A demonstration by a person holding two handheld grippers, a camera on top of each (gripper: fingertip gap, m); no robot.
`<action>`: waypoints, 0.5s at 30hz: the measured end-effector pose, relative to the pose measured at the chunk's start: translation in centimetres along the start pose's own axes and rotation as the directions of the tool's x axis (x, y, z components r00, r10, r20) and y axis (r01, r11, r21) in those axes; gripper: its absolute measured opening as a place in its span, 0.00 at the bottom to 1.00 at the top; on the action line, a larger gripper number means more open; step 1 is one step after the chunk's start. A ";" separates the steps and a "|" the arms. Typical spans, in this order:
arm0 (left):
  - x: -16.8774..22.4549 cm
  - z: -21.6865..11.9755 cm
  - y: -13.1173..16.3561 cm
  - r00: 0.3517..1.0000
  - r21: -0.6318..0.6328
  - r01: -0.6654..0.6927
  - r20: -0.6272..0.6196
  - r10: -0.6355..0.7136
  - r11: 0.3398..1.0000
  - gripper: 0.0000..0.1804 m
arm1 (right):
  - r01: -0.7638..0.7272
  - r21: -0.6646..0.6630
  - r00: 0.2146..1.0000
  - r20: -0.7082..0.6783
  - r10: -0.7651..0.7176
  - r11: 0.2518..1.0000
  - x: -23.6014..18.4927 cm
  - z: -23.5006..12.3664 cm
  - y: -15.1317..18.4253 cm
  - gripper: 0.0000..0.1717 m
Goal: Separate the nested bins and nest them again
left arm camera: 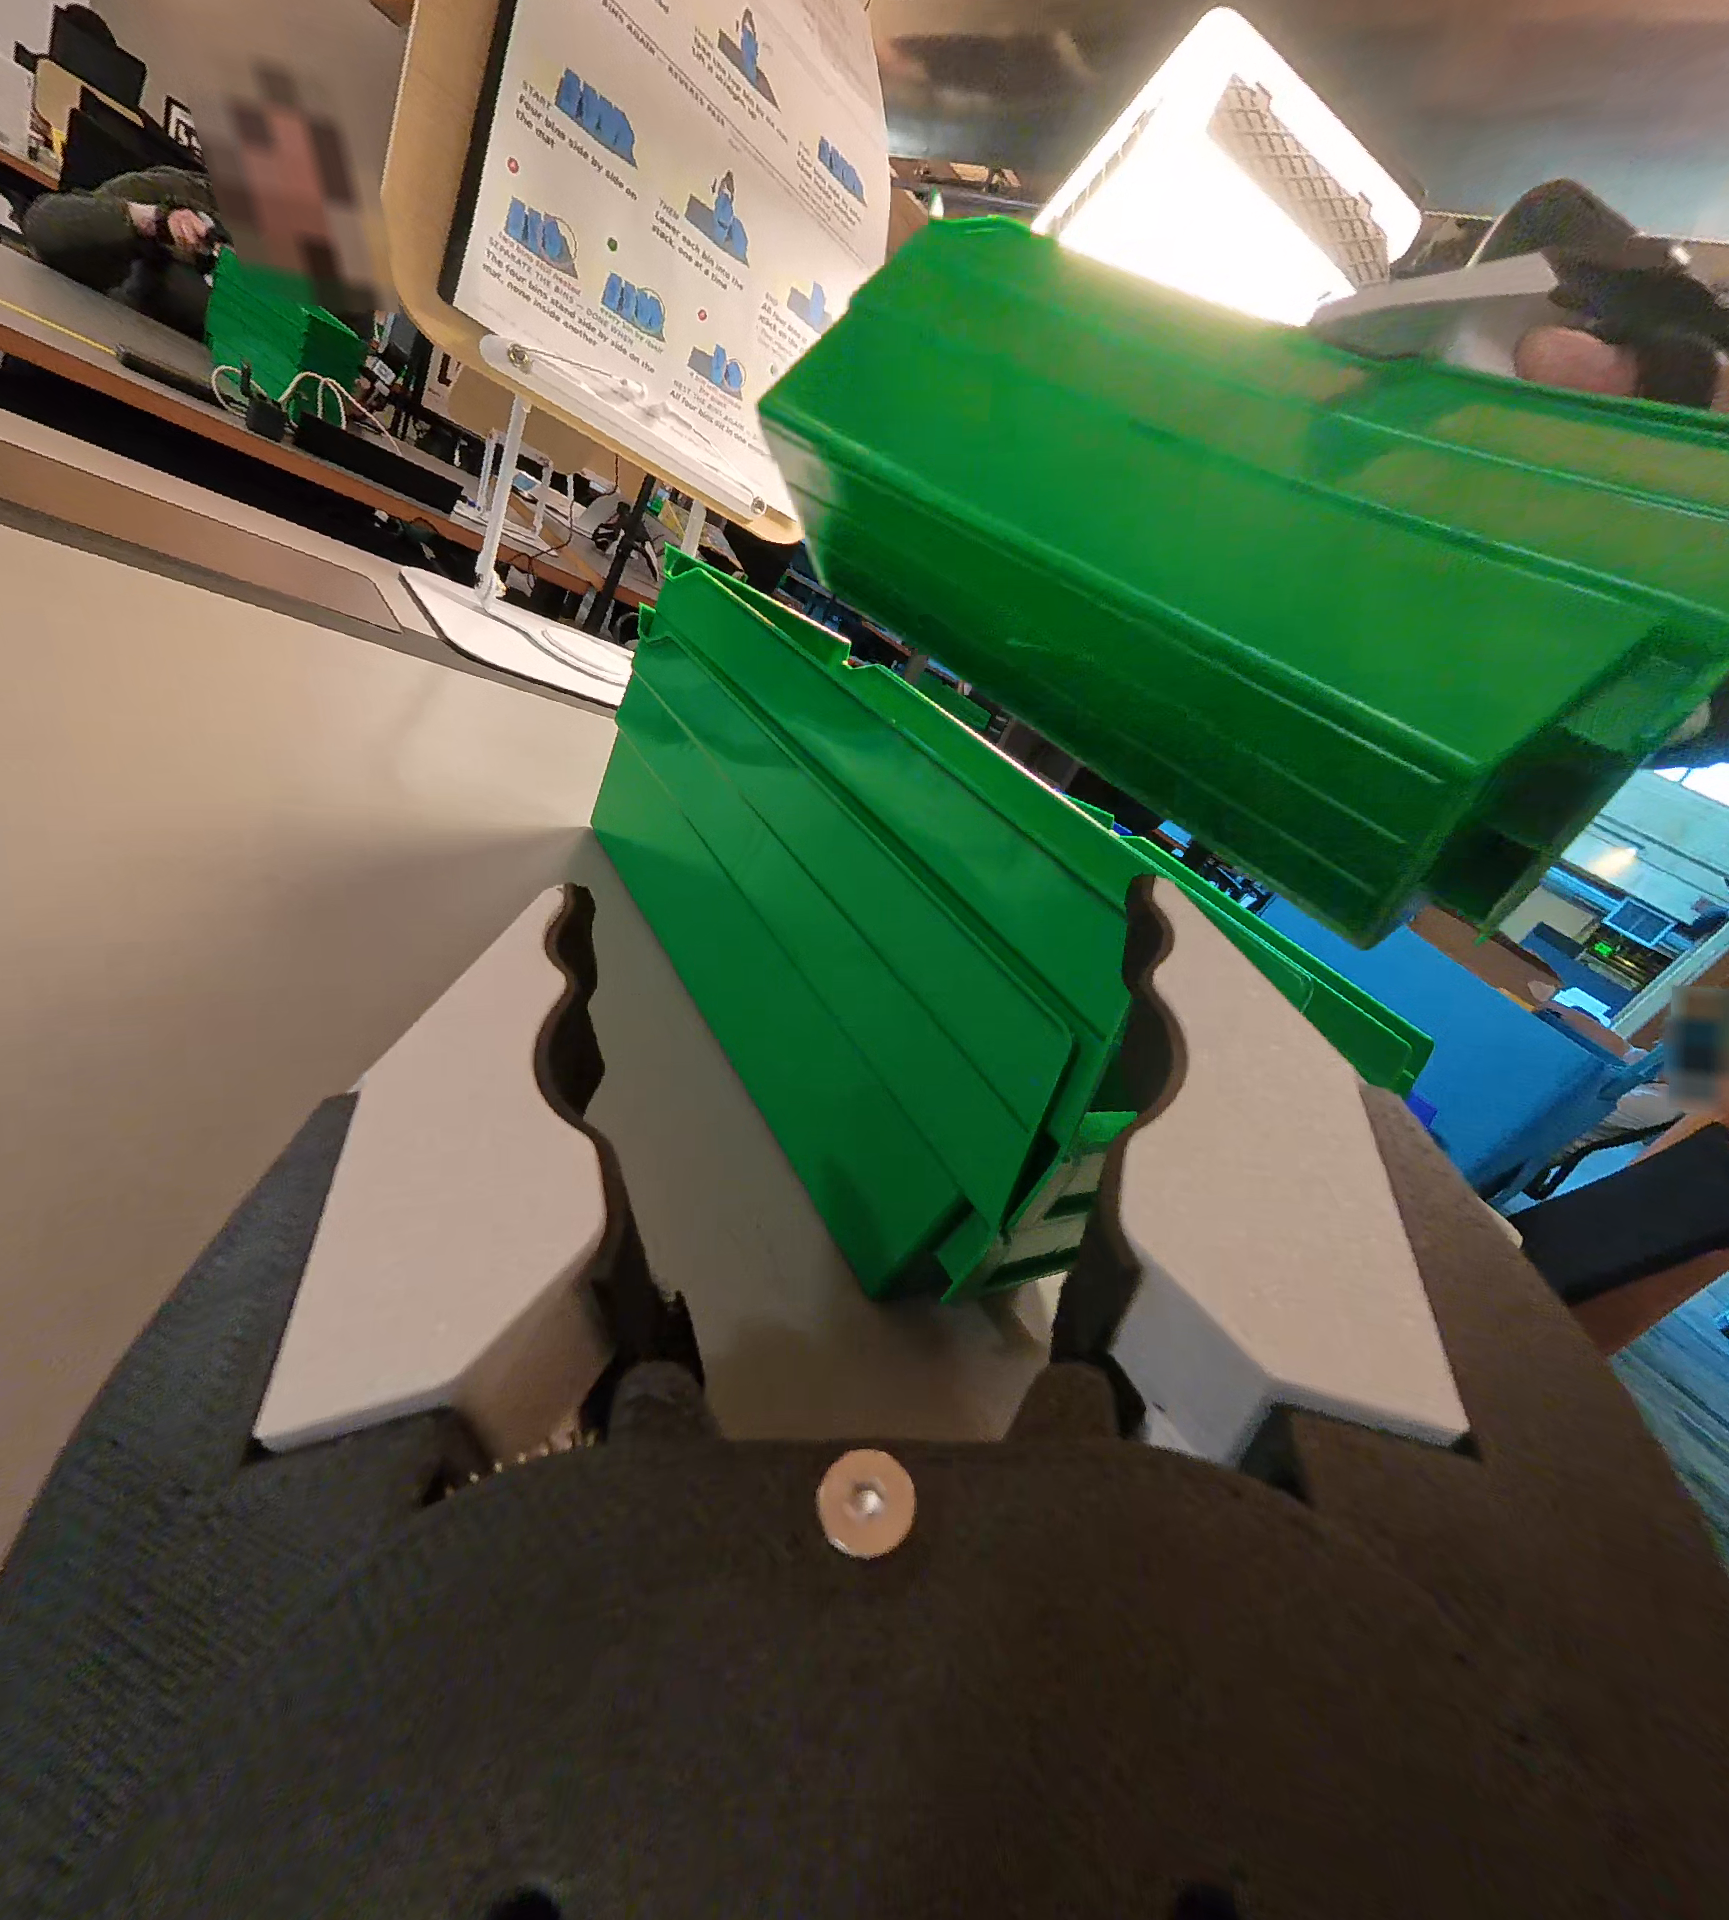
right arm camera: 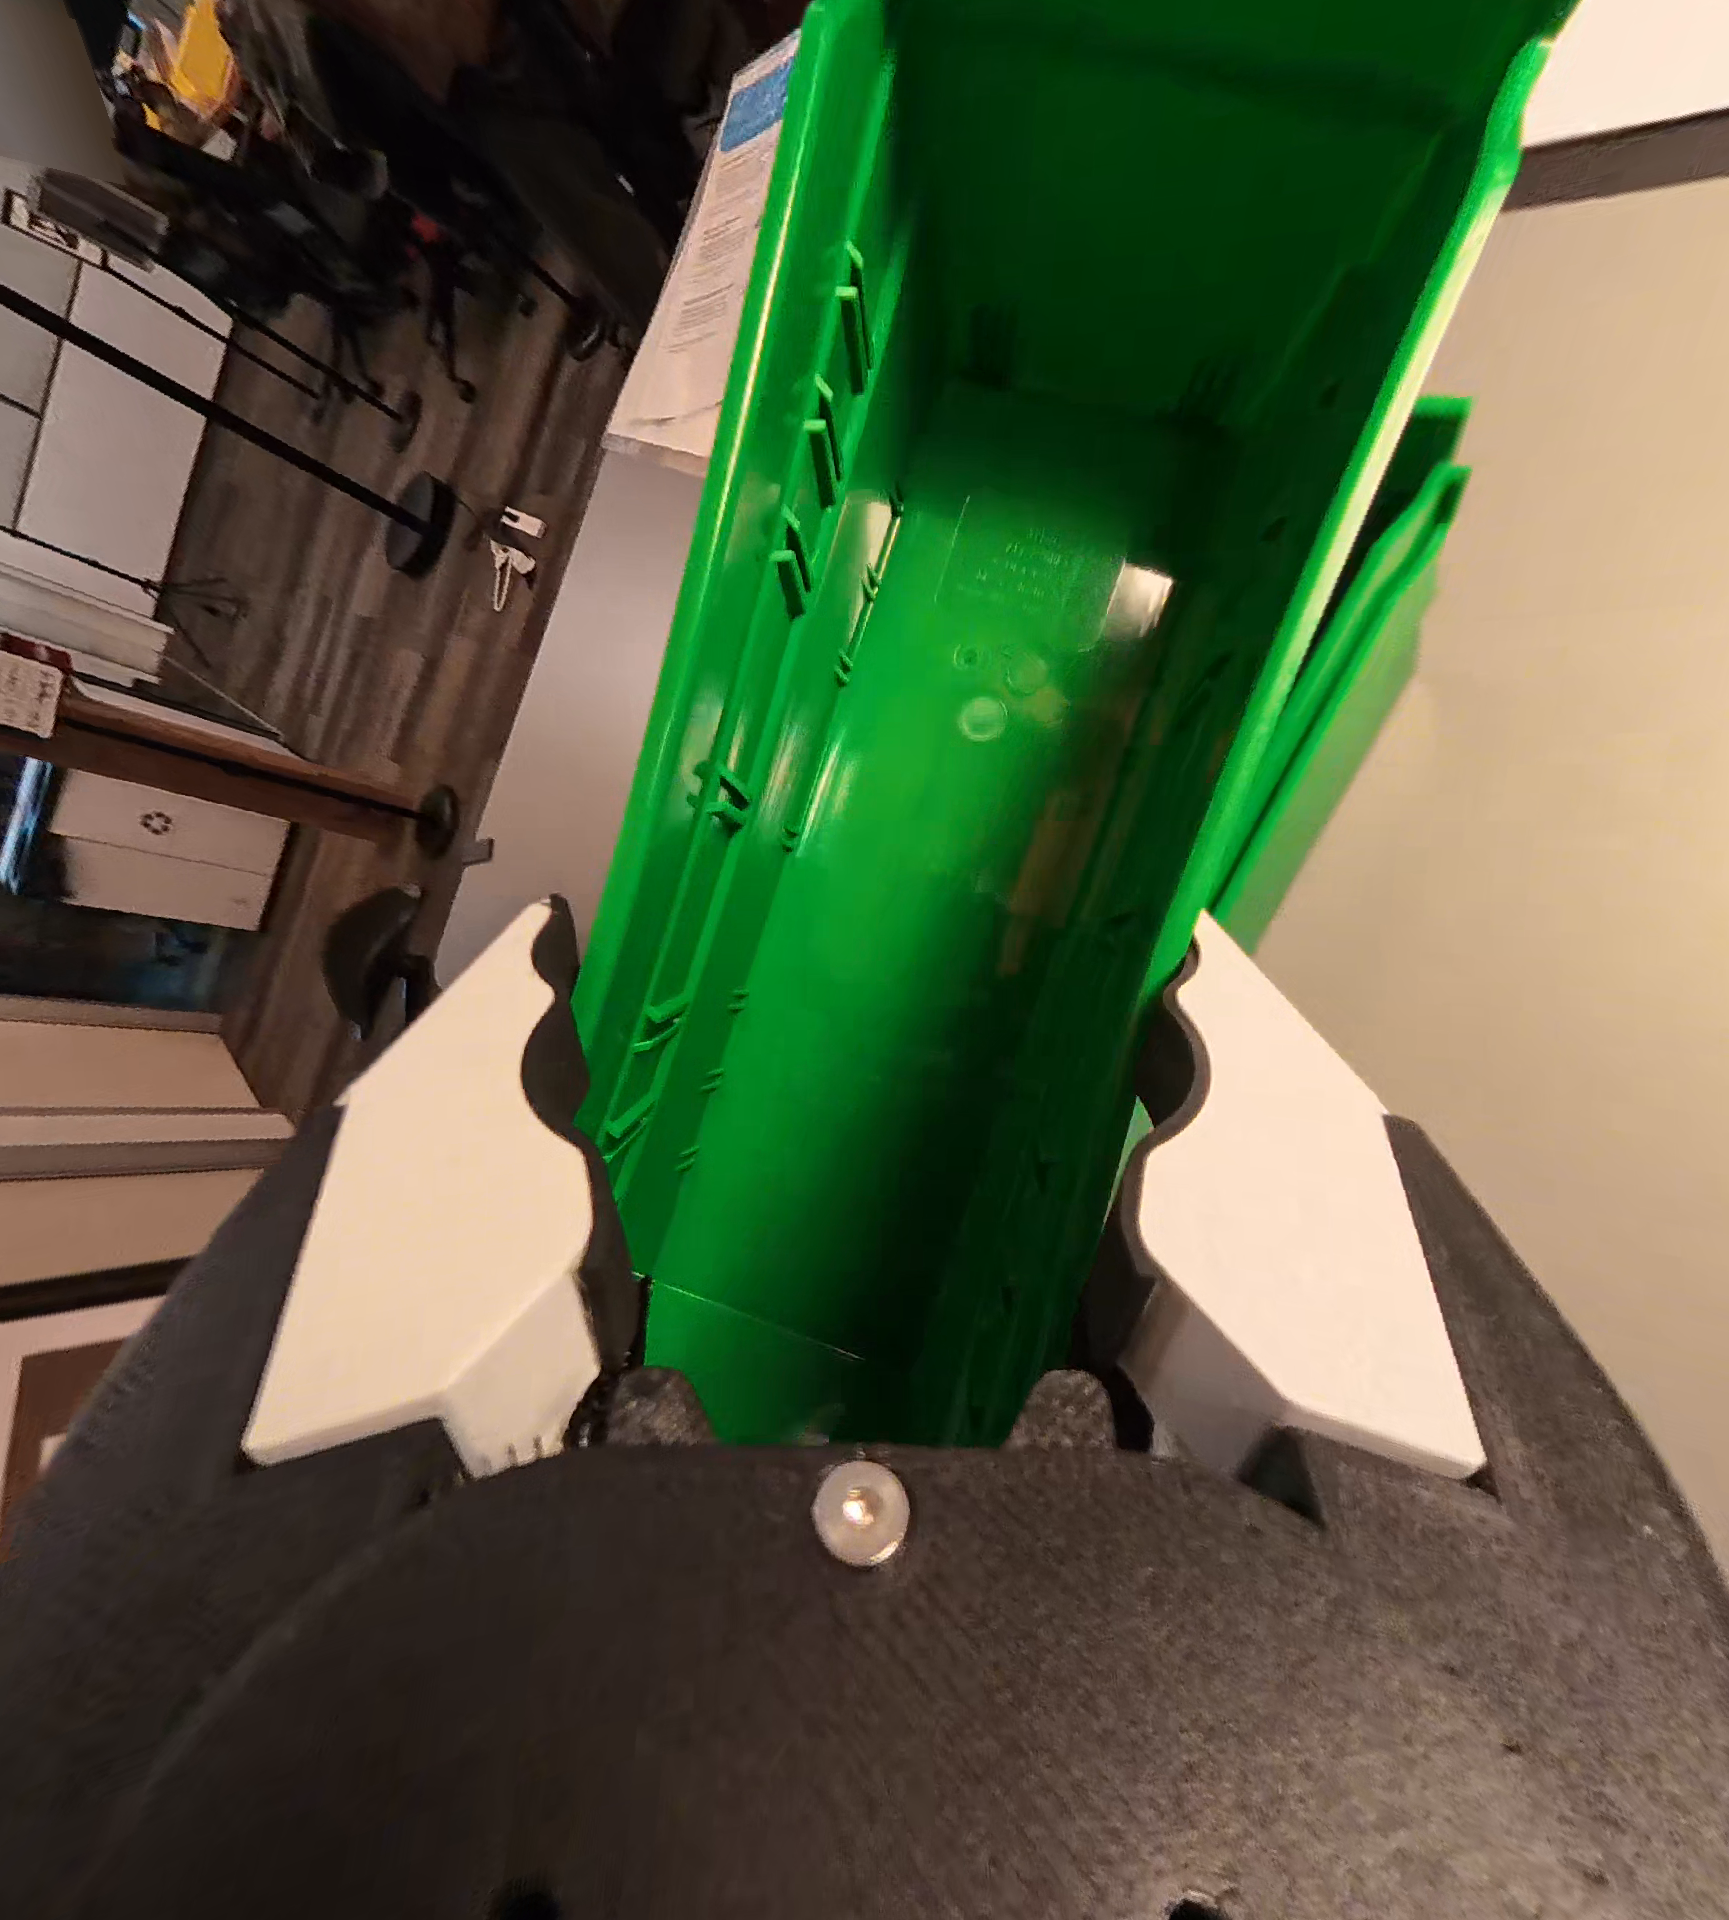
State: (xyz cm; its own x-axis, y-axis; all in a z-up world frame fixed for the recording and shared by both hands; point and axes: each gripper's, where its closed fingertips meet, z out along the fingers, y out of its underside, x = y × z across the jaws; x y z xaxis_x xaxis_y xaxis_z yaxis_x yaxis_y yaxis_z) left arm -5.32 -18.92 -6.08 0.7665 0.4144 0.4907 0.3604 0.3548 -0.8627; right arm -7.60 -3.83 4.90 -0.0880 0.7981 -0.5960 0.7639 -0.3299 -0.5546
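Observation:
A stack of nested green bins rests on the grey table, between the fingers of my left gripper. The right pad lies against the stack's rims, while table shows between the left pad and the stack, so this gripper is open. My right gripper is shut on one green bin, with a pad on each long wall, and I look into the bin's open inside. In the left wrist view that bin hangs tilted in the air above and to the right of the stack. The stack also shows past it in the right wrist view.
An instruction board on a white stand stands behind the stack. A bright lamp panel is above. A person sits at a far table with more green bins. The table edge and wooden floor lie left in the right wrist view.

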 end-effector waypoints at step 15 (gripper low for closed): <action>0.1 -0.2 -0.2 1.000 0.019 0.003 -0.007 -0.003 1.000 0.55 | 0.046 -0.057 0.929 -0.364 -0.063 0.997 2.7 5.6 2.2 0.66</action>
State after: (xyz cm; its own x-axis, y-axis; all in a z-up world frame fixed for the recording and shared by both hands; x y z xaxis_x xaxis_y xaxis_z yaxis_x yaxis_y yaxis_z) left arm -5.24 -19.17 -5.86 0.7692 0.4075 0.4922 0.3527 0.3715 -0.8588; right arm -9.68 -5.21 -1.21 0.1021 0.9460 -0.3076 0.7942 -0.2637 -0.5474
